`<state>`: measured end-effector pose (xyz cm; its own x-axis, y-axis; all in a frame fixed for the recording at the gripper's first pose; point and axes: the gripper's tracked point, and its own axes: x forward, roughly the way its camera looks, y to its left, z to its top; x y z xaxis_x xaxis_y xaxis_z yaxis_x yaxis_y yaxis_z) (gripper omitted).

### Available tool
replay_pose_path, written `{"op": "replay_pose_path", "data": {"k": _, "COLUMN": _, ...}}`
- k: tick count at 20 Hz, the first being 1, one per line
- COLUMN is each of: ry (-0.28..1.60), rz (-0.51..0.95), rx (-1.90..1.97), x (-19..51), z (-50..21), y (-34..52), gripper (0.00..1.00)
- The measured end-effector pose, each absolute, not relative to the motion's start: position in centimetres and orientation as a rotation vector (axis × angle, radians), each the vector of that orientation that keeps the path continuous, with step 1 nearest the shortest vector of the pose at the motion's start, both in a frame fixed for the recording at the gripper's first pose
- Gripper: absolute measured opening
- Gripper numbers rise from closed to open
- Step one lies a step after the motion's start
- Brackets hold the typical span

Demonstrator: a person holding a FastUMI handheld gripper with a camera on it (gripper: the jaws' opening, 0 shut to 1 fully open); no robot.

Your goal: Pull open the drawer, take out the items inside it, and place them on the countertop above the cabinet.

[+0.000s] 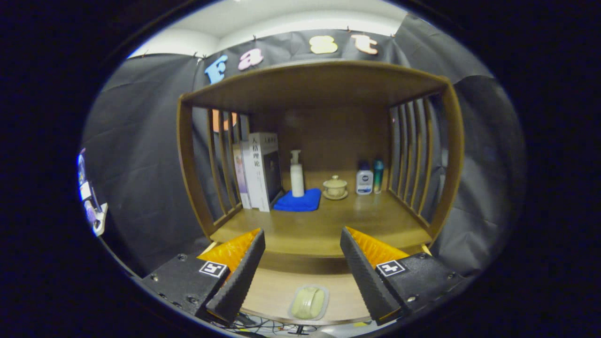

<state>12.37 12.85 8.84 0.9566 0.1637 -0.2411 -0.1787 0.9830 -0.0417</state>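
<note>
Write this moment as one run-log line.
gripper: open, empty | drawer: open | packet: inside drawer, between fingers | countertop: ahead

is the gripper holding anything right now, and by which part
Nothing is held. The gripper is open, its fingers spread with only air between them, above the pale soap-like item lying in the open drawer.

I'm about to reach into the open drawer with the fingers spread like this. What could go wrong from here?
The gripper is open above the pale packet in the drawer; its smooth wrapping may slip when pinched. On the countertop, the blue cloth, pump bottle and lidded cup could be knocked.
</note>
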Motion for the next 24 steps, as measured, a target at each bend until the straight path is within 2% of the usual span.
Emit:
{"op": "replay_pose_path", "data": {"k": 6, "ry": 0.611, "rz": 0.163, "rx": -0.120, "x": 13.9, "z": 1.5, "y": 14.1, "gripper": 1.00}}
{"op": "replay_pose_path", "data": {"k": 11, "ry": 0.870, "rz": 0.133, "rx": -0.103, "x": 14.1, "z": -4.7, "y": 13.9, "gripper": 0.95}}
{"op": "replay_pose_path", "data": {"k": 15, "ry": 1.000, "rz": 0.101, "rx": -0.095, "x": 13.4, "z": -7.9, "y": 13.0, "gripper": 0.85}}
{"op": "replay_pose_path", "data": {"k": 19, "ry": 1.083, "rz": 0.058, "rx": -0.097, "x": 12.6, "z": -9.5, "y": 11.9, "gripper": 0.79}}
{"op": "replay_pose_path", "data": {"k": 23, "ry": 1.117, "rz": 0.027, "rx": -0.119, "x": 11.9, "z": -10.8, "y": 11.2, "gripper": 0.64}}
{"op": "replay_pose_path", "data": {"k": 24, "ry": 1.123, "rz": 0.015, "rx": -0.133, "x": 11.8, "z": -11.2, "y": 11.0, "gripper": 0.56}}
